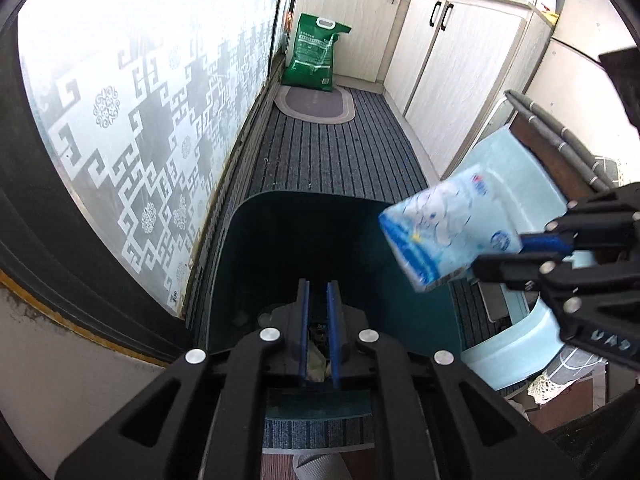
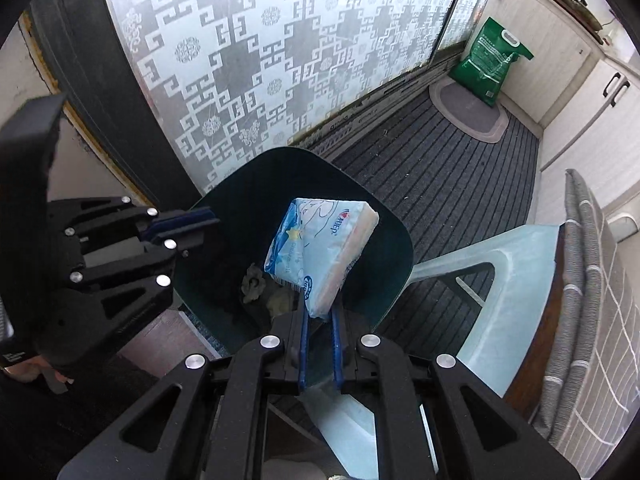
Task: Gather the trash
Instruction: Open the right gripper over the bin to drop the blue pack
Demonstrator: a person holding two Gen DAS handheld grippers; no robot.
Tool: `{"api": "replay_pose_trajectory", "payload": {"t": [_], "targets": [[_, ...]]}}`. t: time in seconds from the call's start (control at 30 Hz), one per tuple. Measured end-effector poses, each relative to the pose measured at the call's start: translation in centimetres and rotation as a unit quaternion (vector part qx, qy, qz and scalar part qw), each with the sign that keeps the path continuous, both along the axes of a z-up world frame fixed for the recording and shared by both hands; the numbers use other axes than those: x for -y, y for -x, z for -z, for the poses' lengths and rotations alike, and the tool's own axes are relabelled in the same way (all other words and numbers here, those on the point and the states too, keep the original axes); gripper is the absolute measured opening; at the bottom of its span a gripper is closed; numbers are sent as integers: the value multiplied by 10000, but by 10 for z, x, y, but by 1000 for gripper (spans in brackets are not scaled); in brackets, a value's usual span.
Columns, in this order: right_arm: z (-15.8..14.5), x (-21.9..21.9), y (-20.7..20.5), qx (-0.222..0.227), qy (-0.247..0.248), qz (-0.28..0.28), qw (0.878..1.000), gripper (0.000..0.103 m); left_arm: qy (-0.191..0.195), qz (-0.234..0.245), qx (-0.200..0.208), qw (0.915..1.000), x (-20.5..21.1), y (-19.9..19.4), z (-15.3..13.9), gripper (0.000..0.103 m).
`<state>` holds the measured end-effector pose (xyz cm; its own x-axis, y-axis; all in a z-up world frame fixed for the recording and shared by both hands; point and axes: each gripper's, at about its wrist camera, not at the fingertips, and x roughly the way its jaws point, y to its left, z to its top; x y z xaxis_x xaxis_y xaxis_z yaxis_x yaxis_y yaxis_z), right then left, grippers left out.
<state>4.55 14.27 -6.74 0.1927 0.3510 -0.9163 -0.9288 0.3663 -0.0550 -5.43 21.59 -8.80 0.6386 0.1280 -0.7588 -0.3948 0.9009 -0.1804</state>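
- My right tongs [image 2: 320,316] are clamped on one corner of a soft white-and-blue printed plastic tissue packet [image 2: 320,248], which hangs over the open mouth of the dark green plastic waste bin [image 2: 396,236] on the striped grey floor mat [image 2: 440,152].
- My left tongs [image 1: 319,292] are all but closed with nothing pinched between them, pointing down into the same bin.
- As I judge it, I am at the drop step: the packet is carried and not yet let go.
- Next I need the packet fully inside the rim, then the right tongs parted so it falls clear.
- The bin's inside is dark; I make out crumpled greyish scraps [image 2: 256,284] at the bottom but cannot tell what they are.
- The pale blue plastic chair [image 2: 520,264] beside the bin is cut off.
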Motion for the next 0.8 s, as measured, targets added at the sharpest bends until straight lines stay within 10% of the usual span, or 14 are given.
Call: {"api": "replay_pose_trajectory", "payload": {"t": [0.43,0.8], "targets": [[24,-8,7,-268,320,-130,9990,23,71,-118,818,9966,-2,18,-39,10],[-16,16,26,203,-191,-466,9985,23,87,-140,1697,9854,14,58,-68,21]]}}
